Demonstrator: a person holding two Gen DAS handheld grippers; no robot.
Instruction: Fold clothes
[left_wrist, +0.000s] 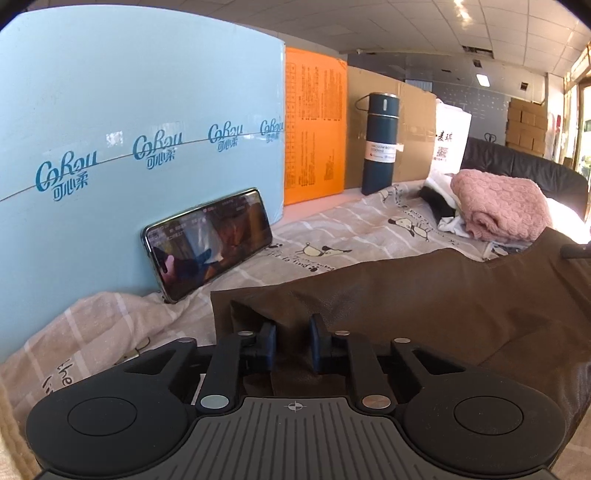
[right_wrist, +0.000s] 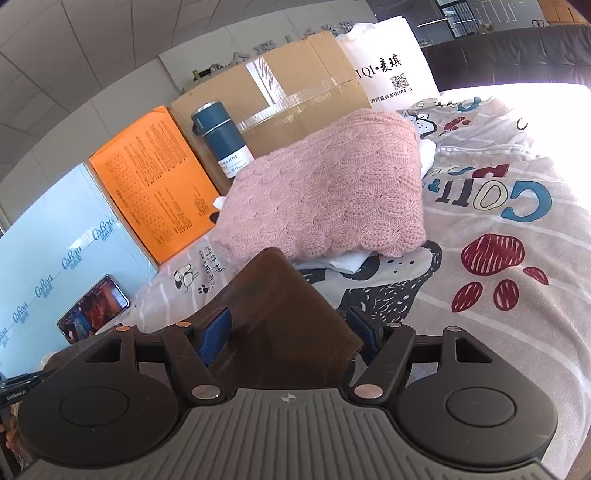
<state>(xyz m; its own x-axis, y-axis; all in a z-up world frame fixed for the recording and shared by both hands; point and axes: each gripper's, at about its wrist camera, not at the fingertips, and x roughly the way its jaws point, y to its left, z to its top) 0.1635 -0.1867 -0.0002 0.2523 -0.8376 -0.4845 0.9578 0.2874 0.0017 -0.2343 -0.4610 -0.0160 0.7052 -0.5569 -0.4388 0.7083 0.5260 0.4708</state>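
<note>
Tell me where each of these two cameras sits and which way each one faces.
Left wrist: on the left gripper, shut on brown cloth; faces the phone and blue box.
Right wrist: on the right gripper, jaws apart around the cloth; faces the pink sweater.
Shared: cloth, sweater, phone, bottle.

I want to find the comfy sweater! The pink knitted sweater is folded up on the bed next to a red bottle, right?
Almost. The pink knitted sweater is folded on the bed, but the bottle beside it is dark blue, not red. The right wrist view shows it standing just behind the sweater, against the cardboard box.
</note>
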